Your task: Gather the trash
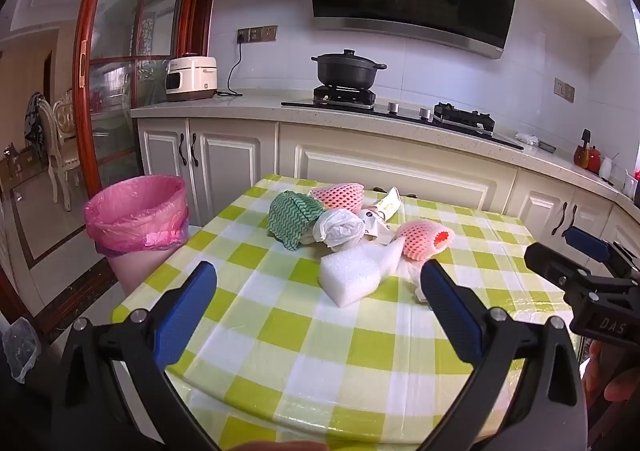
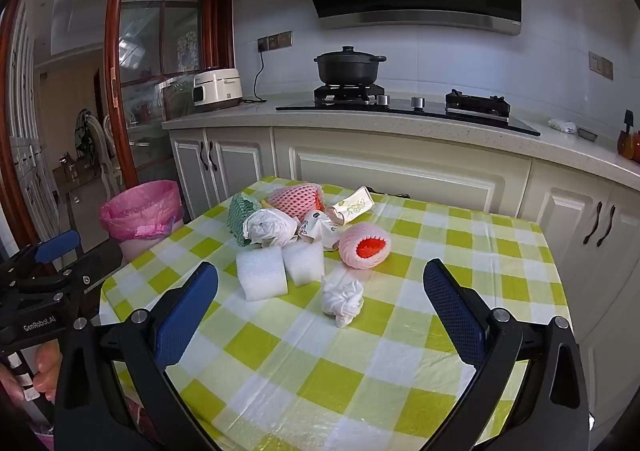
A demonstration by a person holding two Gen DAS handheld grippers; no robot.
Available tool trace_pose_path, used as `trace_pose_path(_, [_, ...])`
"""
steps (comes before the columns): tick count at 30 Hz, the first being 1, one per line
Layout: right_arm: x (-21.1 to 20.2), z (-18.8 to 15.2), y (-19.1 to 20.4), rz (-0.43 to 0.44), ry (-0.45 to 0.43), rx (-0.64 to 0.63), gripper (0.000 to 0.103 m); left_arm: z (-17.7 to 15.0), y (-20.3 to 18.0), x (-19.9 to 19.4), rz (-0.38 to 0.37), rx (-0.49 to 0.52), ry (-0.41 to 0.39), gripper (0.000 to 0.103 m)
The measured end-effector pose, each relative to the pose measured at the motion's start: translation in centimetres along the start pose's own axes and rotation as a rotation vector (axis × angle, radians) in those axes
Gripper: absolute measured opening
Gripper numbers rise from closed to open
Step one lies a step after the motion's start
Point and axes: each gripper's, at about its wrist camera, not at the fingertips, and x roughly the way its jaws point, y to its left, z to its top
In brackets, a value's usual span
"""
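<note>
two hand-held grippers hover over a table (image 1: 280,331) in a green-and-white checked cloth, both with jaws spread wide and nothing between them. the left gripper (image 1: 318,283) faces a heap of trash near the table's far end: a green zigzag cloth (image 1: 292,217), a white bag (image 1: 340,229), two pink foam nets (image 1: 424,241), a crumpled carton (image 1: 390,203) and a white foam block (image 1: 352,275). the right gripper (image 2: 320,283) looks on the same heap and shows what the left view hides: two foam blocks (image 2: 262,275) side by side and a crumpled tissue (image 2: 342,301) lying apart, nearer the camera. a bin (image 1: 136,219) lined in pink stands on the floor beside the table's left edge. a black pot (image 2: 350,67) sits on the stove behind.
</note>
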Motion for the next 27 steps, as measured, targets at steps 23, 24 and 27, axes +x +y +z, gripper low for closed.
trace_pose_path(23, [-0.17, 0.00, -0.01, -0.001, -0.003, -0.002, 0.096, 0.00, -0.01, 0.03, 0.004, 0.002, 0.007, 0.099])
trace_pose_path(24, [-0.17, -0.01, -0.02, -0.001, -0.003, -0.002, 0.096, 0.00, -0.01, 0.03, 0.004, 0.002, 0.008, 0.099])
trace_pose_path(27, [-0.17, -0.01, -0.03, -0.001, -0.004, -0.002, 0.096, 0.00, 0.00, 0.03, 0.004, 0.002, 0.009, 0.099])
